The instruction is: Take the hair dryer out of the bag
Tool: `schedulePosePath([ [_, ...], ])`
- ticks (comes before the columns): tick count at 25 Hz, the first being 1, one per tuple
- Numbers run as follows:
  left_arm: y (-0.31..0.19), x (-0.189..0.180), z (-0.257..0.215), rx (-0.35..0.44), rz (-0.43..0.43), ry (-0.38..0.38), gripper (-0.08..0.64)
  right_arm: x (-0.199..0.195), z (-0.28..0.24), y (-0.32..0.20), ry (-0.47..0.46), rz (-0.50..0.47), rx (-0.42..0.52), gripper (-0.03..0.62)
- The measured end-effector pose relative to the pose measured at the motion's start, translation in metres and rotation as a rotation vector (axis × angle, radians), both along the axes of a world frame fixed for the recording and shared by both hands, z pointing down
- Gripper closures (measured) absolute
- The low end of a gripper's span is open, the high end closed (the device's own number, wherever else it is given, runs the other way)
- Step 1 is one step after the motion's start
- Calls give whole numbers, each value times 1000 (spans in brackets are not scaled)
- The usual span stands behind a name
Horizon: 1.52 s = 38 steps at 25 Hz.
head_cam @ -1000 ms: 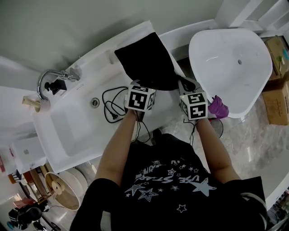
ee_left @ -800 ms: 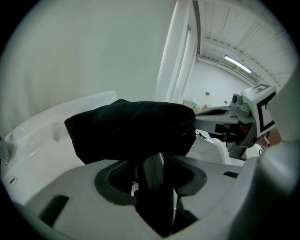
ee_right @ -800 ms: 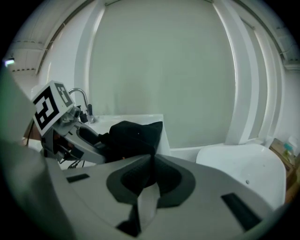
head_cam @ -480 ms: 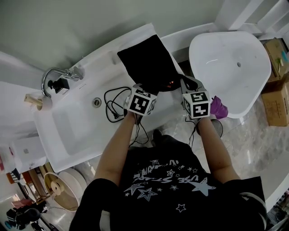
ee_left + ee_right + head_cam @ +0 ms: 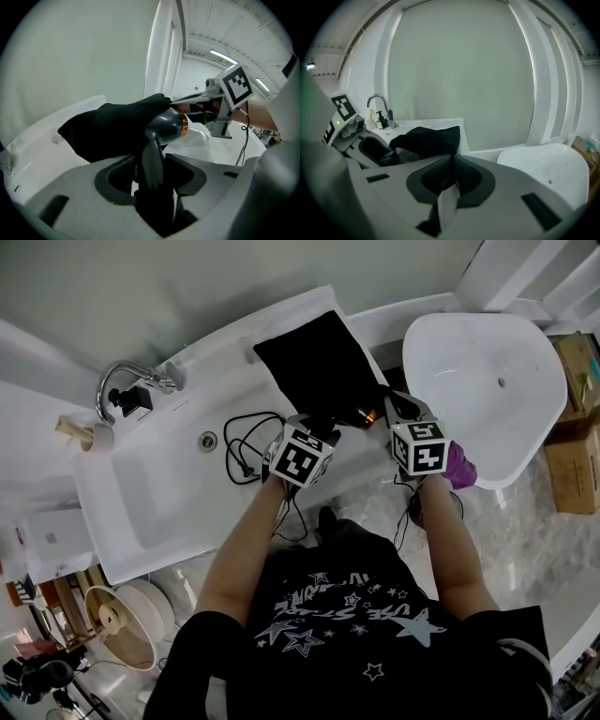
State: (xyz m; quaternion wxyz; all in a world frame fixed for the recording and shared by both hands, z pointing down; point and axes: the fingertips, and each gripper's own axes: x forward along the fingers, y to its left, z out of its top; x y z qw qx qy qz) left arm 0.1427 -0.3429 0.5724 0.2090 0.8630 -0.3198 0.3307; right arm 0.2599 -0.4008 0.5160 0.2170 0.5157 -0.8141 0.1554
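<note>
The black bag (image 5: 319,367) lies on the white counter behind the sink. Its mouth faces me, and my right gripper (image 5: 389,409) is shut on the bag's edge (image 5: 440,140). My left gripper (image 5: 323,427) is shut on the handle of the dark grey hair dryer (image 5: 152,159). The dryer's head (image 5: 166,126), with its copper ring (image 5: 370,415), shows just outside the bag's mouth. In the left gripper view the bag (image 5: 110,129) lies behind the dryer and the right gripper (image 5: 187,98) pinches the cloth at upper right. The dryer's black cord (image 5: 239,446) trails into the sink.
A white sink basin (image 5: 141,502) with a chrome tap (image 5: 122,381) and a black soap dispenser (image 5: 131,401) lies to the left. To the right are a large white tub (image 5: 487,381) and cardboard boxes (image 5: 574,437). A purple thing (image 5: 459,463) sits under the right hand.
The left gripper has drawn back from the bag's mouth with the dryer. The copper ring, hidden a second ago, now shows outside the bag. The right gripper holds still.
</note>
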Motion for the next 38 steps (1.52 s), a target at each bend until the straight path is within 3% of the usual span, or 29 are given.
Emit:
schedulePosePath([
  [14, 52, 1, -25, 6, 153, 60, 351, -12, 4, 5, 40, -101, -32, 566],
  [25, 92, -7, -37, -8, 264, 96, 351, -11, 7, 18, 16, -49, -70, 566],
  [38, 156, -33, -57, -18, 419, 184, 350, -25, 16, 20, 95, 2, -95, 566],
])
